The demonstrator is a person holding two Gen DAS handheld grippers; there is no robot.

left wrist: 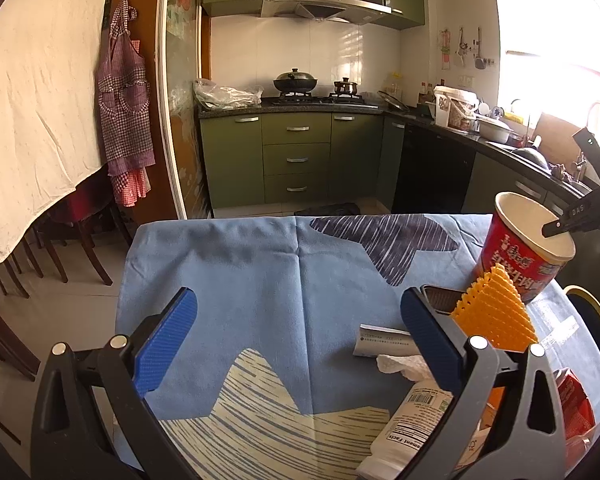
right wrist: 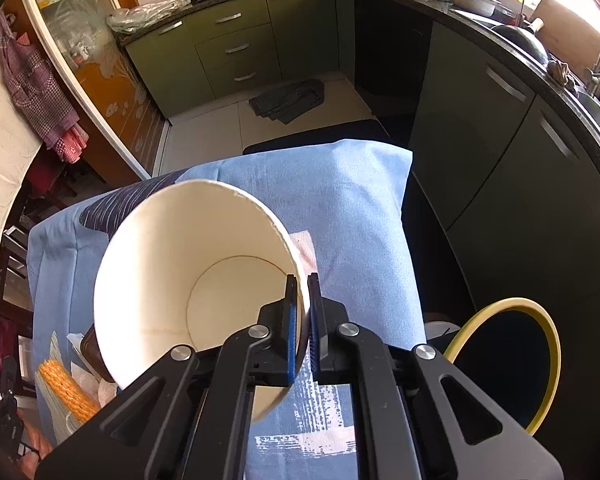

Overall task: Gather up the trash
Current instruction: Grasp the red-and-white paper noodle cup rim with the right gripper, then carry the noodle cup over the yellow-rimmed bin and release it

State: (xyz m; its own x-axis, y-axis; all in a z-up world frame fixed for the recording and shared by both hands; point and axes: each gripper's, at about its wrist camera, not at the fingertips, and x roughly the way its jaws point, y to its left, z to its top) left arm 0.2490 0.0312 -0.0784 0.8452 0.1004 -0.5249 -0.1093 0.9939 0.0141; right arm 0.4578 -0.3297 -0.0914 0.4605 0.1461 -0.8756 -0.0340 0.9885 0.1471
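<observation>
Right gripper (right wrist: pixel 303 328) has its jaws pinched onto the rim of the cup (right wrist: pixel 188 280), one blue pad inside the wall and one outside; nothing else is between them. The cup, red-printed outside and white and empty inside, stands tilted near the right edge of the table (left wrist: pixel 260 280), apparently with its base on the blue cloth (right wrist: pixel 340 200) there, though the base is hidden. A rim grip makes sense: the cup is too wide to span, and its thin wall is the only part such narrow jaws can take. The bin (right wrist: pixel 540 360), dark with a yellow rim, sits on the floor just off that right edge, so the cup is the nearest piece of trash to it, probably the reason it goes first. Left gripper (left wrist: pixel 296 336) hangs over the near half of the table with its jaws wide apart and empty, over bare cloth. The remaining litter is bunched at the near right corner: a yellow ridged piece (left wrist: pixel 496 312), a folded paper slip (left wrist: pixel 384 340), a crumpled tissue (left wrist: pixel 404 366), a white bottle (left wrist: pixel 408 424) on its side and a red packet (left wrist: pixel 576 400). The left jaws point toward that cluster's edge, well placed to take something there next. My guess: the step in hand is lifting the cup across to the bin. Risk: a thin paper wall may buckle or slip if swung fast.
</observation>
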